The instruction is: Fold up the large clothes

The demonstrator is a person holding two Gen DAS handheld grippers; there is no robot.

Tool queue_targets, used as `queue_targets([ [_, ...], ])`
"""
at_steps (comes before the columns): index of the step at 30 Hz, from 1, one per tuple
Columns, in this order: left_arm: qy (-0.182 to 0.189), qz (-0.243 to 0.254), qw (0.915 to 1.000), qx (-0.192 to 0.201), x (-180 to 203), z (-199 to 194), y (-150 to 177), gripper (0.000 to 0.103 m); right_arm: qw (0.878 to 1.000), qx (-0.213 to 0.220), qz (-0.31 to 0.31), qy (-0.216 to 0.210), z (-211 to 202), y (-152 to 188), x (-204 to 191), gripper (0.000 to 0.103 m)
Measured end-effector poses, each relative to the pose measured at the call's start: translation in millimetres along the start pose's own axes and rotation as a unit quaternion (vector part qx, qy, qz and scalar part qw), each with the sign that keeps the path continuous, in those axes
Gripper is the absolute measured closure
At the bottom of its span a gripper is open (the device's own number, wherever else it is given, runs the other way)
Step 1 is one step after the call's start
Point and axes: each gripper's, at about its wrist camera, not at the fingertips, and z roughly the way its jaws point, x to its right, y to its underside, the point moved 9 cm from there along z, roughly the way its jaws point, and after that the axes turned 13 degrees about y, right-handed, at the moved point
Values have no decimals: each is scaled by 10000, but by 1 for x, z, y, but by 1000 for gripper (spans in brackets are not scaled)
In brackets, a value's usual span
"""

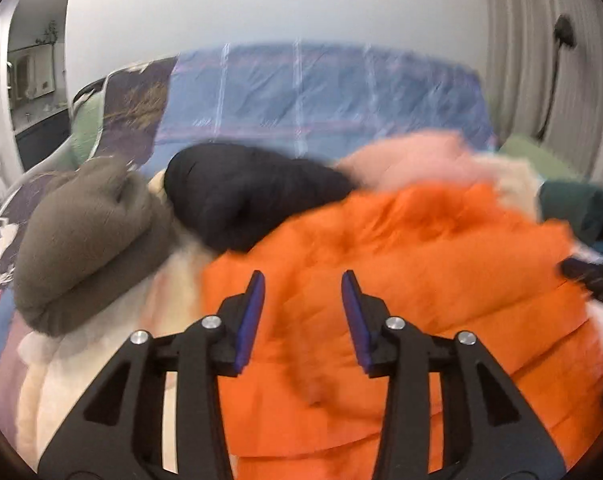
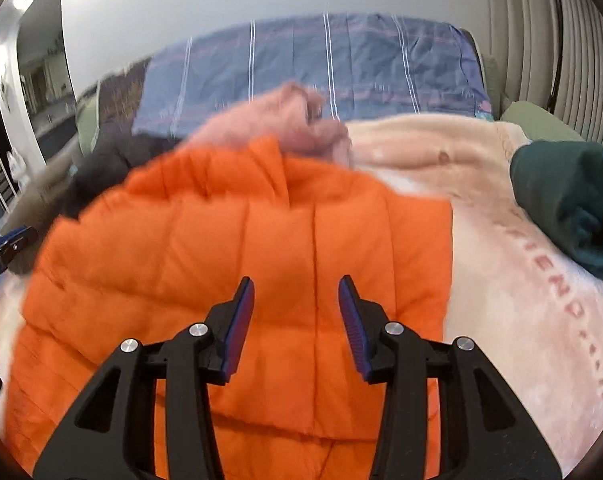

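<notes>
Left tongs, right tongs: wide apart, empty | over orange jacket | pinch opposite edges, lift evenly.

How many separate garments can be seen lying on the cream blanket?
5: orange puffer jacket in the middle, pink fluffy garment behind it, black garment and brown garment at left, dark green garment at right. More may be hidden underneath.

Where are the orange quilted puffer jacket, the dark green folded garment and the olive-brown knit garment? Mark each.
orange quilted puffer jacket (image 2: 237, 240): right wrist view, middle quilted panel.
dark green folded garment (image 2: 569, 200): right wrist view, its top fold.
olive-brown knit garment (image 1: 89, 236): left wrist view, its upper bulge.
</notes>
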Motion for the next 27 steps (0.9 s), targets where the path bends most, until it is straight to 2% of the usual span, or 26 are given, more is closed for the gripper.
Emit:
queue_targets([
  [2, 460, -62, 9989, -42, 23, 7, -5, 60, 9999, -90, -14, -45, 8, -1, -8, 56],
  [4, 601, 7, 9977, -300, 36, 25, 4, 60, 9996, -219, -116, -121, 22, 4, -21, 56],
  [6, 432, 156, 9970, -617, 41, 47, 22, 59, 9990, -357, -215, -187, 39, 20, -33, 46],
  [8, 30, 372, 9934, -1086, 34, 78, 55, 52, 9990, -232, -370, -62, 49, 32, -40, 42],
  [10, -59, 504, 9927, -1092, 34, 90, 69, 52, 9987, -230, -440, -83, 49, 35, -43, 41],
  [13, -267, 674, 9909, -1133, 36, 90, 72, 52, 9987, -249, -437, -72, 51, 35, -43, 40],
  [18, -327, 721, 9900, -1166, 38, 93, 76, 52, 9986, -300, -431, -74, 58, 37, -42, 39],
  [23, -288, 646, 9897, -1245, 35, 99, 76, 52, 9973, -285, -638, 230, 62, 38, -46, 36],
  [27, -338, 577, 9897, -1263, 33, 79, 69, 49, 9958, -260, -739, 468, 45, 36, -39, 33],
])
